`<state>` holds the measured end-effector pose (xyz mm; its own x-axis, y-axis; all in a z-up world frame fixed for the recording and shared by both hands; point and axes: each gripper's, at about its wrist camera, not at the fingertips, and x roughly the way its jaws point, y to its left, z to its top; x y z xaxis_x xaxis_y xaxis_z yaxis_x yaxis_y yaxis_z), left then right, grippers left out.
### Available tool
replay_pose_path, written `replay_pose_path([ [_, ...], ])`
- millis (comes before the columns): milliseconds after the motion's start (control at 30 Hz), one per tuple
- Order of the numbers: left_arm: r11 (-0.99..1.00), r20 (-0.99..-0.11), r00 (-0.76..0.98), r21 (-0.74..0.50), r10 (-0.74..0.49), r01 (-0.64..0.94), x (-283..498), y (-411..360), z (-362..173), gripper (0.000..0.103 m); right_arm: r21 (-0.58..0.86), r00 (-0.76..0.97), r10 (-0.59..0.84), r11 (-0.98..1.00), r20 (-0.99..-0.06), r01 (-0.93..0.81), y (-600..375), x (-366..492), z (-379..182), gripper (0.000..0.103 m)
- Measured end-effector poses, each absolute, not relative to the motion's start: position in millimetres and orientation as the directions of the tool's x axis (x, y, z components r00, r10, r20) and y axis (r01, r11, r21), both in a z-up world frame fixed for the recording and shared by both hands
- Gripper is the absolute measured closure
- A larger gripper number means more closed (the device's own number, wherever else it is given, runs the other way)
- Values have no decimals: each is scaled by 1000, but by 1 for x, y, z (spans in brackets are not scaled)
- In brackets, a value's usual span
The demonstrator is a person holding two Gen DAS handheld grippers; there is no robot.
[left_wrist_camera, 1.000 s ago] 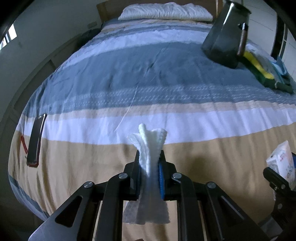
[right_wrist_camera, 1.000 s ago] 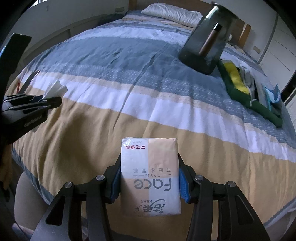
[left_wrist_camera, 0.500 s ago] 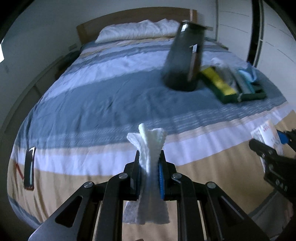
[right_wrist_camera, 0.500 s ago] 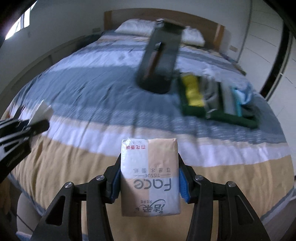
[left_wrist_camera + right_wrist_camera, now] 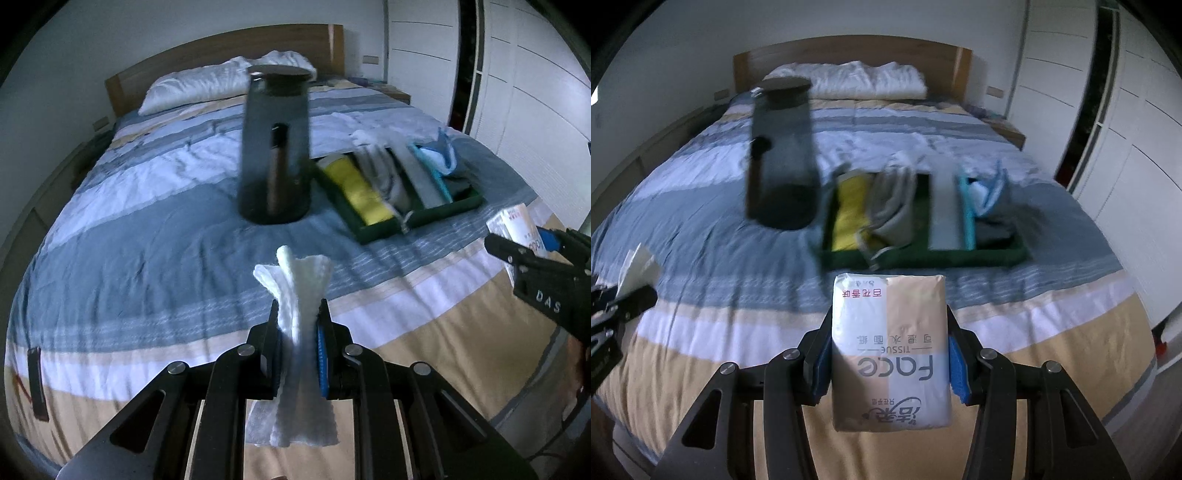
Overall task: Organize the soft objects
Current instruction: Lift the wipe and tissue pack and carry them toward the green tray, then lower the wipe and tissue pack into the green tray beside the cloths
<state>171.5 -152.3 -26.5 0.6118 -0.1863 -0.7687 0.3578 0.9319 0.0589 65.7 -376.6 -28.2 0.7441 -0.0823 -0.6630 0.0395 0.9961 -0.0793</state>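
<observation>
The white cloth [image 5: 295, 295] has a rough, waffled weave with a fuzzy edge. The tissue pack [image 5: 891, 350] is wrapped in smooth, faintly glossy plastic film printed in white and beige. Each hand-held gripper, left [image 5: 297, 332] and right [image 5: 889, 354], is matt black with bare metal rivets and ribbed blue pads. The bed [image 5: 147, 236] is covered in soft, creased woven cloth; behind it the headboard [image 5: 849, 51] is smooth wood. On the bed, the dark container [image 5: 275, 147] looks like smoky see-through plastic, and the green tray [image 5: 923, 256] beside it looks matt, holding folded cloths.
</observation>
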Motion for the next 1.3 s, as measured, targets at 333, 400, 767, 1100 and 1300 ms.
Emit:
replay_pose_path([
  [333,919,-754,612,29,-239,394,208,-226,-7,91,-73,773,-128,992,-621,106,-438,106,-5,53],
  [400,916,-743,621,27,-249,400,217,-240,0,91,-78,779,-140,990,-611,117,-450,120,-4,53],
  [767,923,-674,680,-6,-288,384,285,-316,38,91,-50,820,-142,989,-555,138,-499,180,9,53],
  [1100,948,-670,701,-17,-246,317,343,-356,25,90,-33,853,-120,992,-509,120,-524,240,4,53],
  [1300,954,-688,691,-7,-222,299,363,-366,6,90,-19,859,-108,993,-501,113,-529,270,-4,53],
])
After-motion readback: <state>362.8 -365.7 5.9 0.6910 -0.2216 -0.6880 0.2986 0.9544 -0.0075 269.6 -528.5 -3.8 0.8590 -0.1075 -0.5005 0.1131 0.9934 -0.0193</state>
